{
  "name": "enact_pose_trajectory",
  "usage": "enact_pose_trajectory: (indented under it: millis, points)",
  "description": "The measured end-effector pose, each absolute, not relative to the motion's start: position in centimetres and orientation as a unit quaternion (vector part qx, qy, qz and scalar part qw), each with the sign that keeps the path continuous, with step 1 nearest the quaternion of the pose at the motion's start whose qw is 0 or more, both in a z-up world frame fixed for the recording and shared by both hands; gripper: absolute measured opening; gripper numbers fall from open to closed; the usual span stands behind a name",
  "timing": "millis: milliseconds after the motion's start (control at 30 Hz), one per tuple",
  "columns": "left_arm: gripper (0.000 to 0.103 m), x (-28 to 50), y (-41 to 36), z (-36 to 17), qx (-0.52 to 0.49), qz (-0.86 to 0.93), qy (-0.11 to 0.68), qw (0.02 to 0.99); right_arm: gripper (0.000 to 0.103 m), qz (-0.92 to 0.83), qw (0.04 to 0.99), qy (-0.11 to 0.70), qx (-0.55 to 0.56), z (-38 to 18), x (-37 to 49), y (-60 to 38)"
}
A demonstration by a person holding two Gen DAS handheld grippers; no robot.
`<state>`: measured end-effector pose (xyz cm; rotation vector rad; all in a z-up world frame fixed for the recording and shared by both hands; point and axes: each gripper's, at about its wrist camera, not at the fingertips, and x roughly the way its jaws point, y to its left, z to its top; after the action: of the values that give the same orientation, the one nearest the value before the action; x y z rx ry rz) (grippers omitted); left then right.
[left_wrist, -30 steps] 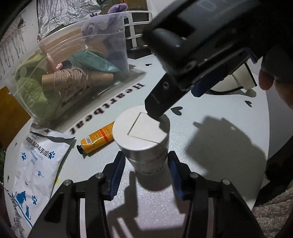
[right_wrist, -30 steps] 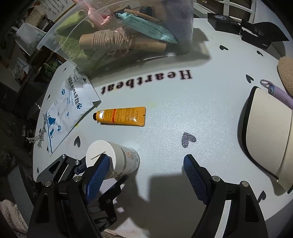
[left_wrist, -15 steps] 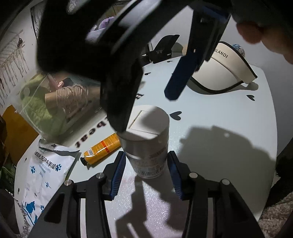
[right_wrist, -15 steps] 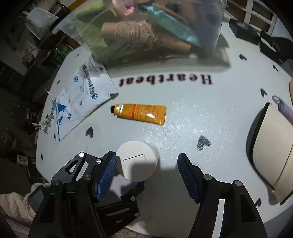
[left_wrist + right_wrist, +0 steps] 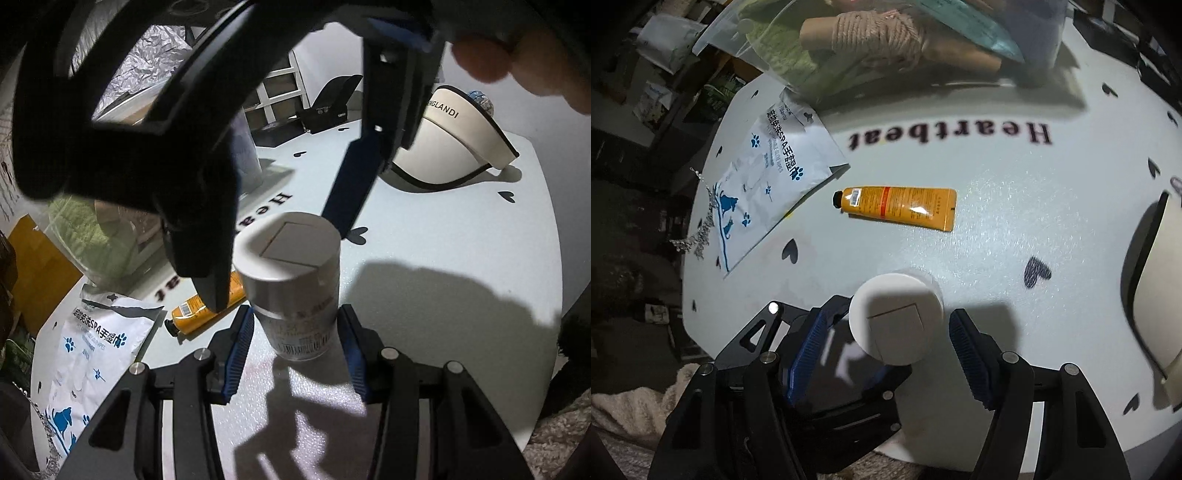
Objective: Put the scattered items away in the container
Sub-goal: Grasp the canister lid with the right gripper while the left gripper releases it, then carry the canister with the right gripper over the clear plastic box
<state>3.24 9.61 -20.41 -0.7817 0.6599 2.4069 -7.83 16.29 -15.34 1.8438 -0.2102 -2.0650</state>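
Observation:
A white bottle (image 5: pixel 295 280) with a flat flip cap stands upright on the white table (image 5: pixel 461 240). My left gripper (image 5: pixel 295 314) is shut on its lower body, a blue pad against each side. My right gripper (image 5: pixel 894 317) points down from above, open, its pads on either side of the cap (image 5: pixel 895 317) with small gaps. In the left wrist view its black finger (image 5: pixel 199 229) hangs just left of the cap. An orange tube (image 5: pixel 897 206) and a white pouch with blue paw prints (image 5: pixel 768 173) lie flat further back. The clear container (image 5: pixel 886 55) behind them holds a rope spool and green cloth.
A cream visor cap (image 5: pixel 454 147) lies at the table's right side. A black stand (image 5: pixel 332 99) is at the back. A silver chain (image 5: pixel 698 236) hangs at the left edge. A person's fingers (image 5: pixel 517 55) show at the top right. The table edge (image 5: pixel 812 369) is close behind the bottle.
My right gripper has moved in over the bottle and its jaws have narrowed, so they now straddle the cap. The left gripper has kept its hold on the bottle.

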Motion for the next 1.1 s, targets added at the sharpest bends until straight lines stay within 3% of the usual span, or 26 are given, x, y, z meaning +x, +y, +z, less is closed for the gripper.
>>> enact_pose_trajectory:
  millis: [167,300,633,833,933,1100]
  points:
    - [0.047,3.2,9.7,-20.6,-0.28,0.89,0.251,0.259,0.069,-0.725,0.174,-0.044,0.665,-15.6,-8.0,15.6]
    - [0.046,3.3,9.9,-20.6,-0.275,0.89,0.256,0.258,0.051,-0.727,0.167,-0.029,0.666,-16.0,-8.0,15.6]
    - [0.046,2.3,9.1,-19.4,-0.281,0.897,0.227,0.256,0.051,-0.744,0.163,-0.049,0.646,-15.1,-8.3,16.4]
    - [0.047,0.2,6.7,-16.4,-0.277,0.916,0.193,0.218,0.051,-0.786,0.161,-0.083,0.591,-9.4,-10.9,18.5]
    - [0.07,-1.2,4.6,-14.0,-0.267,0.93,0.165,0.193,0.051,-0.812,0.16,-0.104,0.552,-5.5,-12.6,19.9]
    - [0.073,-3.7,1.9,-10.7,-0.254,0.945,0.134,0.153,0.051,-0.852,0.174,-0.117,0.479,1.6,-17.3,21.5]
